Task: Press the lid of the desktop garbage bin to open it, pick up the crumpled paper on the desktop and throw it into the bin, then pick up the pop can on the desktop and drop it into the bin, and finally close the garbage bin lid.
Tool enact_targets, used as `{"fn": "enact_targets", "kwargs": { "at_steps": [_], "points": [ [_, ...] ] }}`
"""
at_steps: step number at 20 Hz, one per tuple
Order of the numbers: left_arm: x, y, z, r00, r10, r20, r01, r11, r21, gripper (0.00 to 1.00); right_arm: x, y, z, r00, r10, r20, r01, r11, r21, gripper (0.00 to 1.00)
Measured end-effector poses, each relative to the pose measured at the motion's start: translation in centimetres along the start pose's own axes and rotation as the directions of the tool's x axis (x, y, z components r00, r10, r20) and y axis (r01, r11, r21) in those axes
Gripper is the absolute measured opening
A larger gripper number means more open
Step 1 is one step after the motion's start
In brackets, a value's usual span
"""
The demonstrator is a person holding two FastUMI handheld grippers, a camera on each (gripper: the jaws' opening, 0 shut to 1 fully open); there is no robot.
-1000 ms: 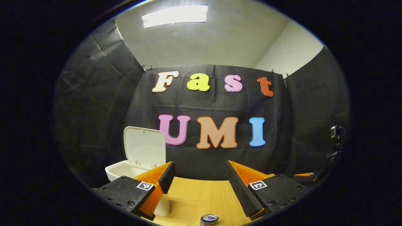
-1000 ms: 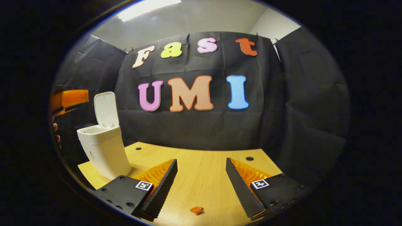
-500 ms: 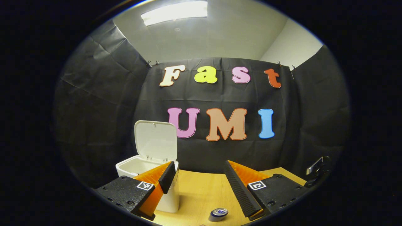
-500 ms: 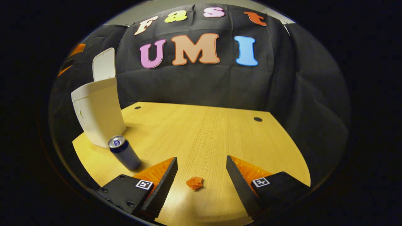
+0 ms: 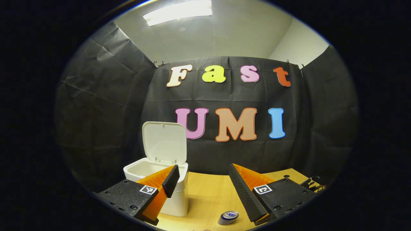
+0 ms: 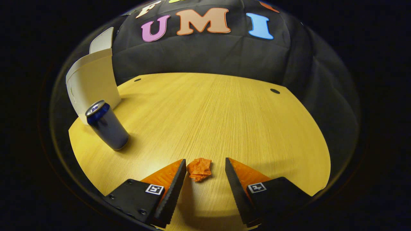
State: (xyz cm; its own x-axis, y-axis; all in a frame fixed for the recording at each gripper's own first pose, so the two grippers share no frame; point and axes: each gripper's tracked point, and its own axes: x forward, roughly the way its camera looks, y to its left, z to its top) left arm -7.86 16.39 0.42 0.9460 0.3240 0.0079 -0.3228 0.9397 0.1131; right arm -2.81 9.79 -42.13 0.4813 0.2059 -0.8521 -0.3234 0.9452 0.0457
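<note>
The white garbage bin (image 5: 175, 199) stands on the wooden desk with its lid (image 5: 165, 143) raised upright; in the right gripper view the bin (image 6: 93, 83) is at the far left. A dark blue pop can (image 6: 107, 126) stands upright in front of the bin, and its silver top (image 5: 230, 215) shows low in the left gripper view. An orange crumpled paper (image 6: 199, 168) lies on the desk between the fingertips of my right gripper (image 6: 205, 163), which is open and low over it, not touching. My left gripper (image 5: 202, 171) hangs open and empty, right of the bin.
The wooden desk (image 6: 208, 109) stretches to the black cloth wall, with two small dark holes (image 6: 275, 91) near its far edge. Part of the other gripper (image 5: 313, 184) shows at the right edge of the left gripper view.
My right gripper has tilted down and dropped toward the desk, bringing the orange paper between its fingertips; its fingers stand slightly narrower. The left gripper has drifted, so the bin sits nearer the centre of its view.
</note>
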Motion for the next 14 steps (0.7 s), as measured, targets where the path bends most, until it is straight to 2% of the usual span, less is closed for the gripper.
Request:
{"fn": "enact_targets", "kwargs": {
  "at_steps": [1,3,4,5,6,7,8,10,14],
  "points": [
    [0.0,0.1,-0.1,1.0,0.004,0.0,-0.004,1.0,0.001,0.93,0.1,0.2,-0.5,0.999,0.013,-0.03,-0.013,1.0,0.006,0.77],
    [-0.1,0.4,0.0,1.0,0.011,0.0,-0.011,1.0,0.004,0.93,0.4,-0.5,0.1,1.0,-0.007,-0.003,0.007,1.0,0.014,0.53],
    [0.0,0.5,0.0,1.0,0.014,0.0,-0.014,1.0,0.005,0.93,0.5,-0.3,0.0,1.0,0.002,-0.011,-0.002,1.0,0.013,0.3],
    [0.1,0.5,-0.1,1.0,0.015,0.0,-0.015,1.0,0.006,0.93,0.6,-0.2,0.3,1.0,0.009,-0.001,-0.009,1.0,0.01,0.26],
    [0.0,0.7,0.0,1.0,0.018,0.0,-0.018,1.0,0.006,0.93,0.7,-0.3,0.2,1.0,0.007,-0.004,-0.007,1.0,0.0,0.17],
    [0.0,0.8,0.0,1.0,0.018,0.001,-0.018,1.0,0.003,0.93,0.5,-0.4,0.4,1.0,0.002,-0.004,-0.002,1.0,-0.011,0.17],
    [0.0,0.9,0.1,1.0,0.021,0.004,-0.021,1.0,0.002,0.93,0.4,-0.2,0.4,1.0,0.002,-0.011,-0.002,1.0,-0.018,0.11],
    [-0.1,1.4,0.1,1.0,0.027,0.009,-0.028,1.0,0.004,0.93,-0.4,0.7,1.5,1.0,0.025,0.012,-0.024,1.0,-0.02,0.11],
    [0.0,2.9,0.1,0.999,0.05,0.014,-0.05,0.999,-0.011,0.93,-3.6,4.1,8.1,0.981,0.099,0.169,-0.096,0.995,-0.03,0.11]
  ]
}}
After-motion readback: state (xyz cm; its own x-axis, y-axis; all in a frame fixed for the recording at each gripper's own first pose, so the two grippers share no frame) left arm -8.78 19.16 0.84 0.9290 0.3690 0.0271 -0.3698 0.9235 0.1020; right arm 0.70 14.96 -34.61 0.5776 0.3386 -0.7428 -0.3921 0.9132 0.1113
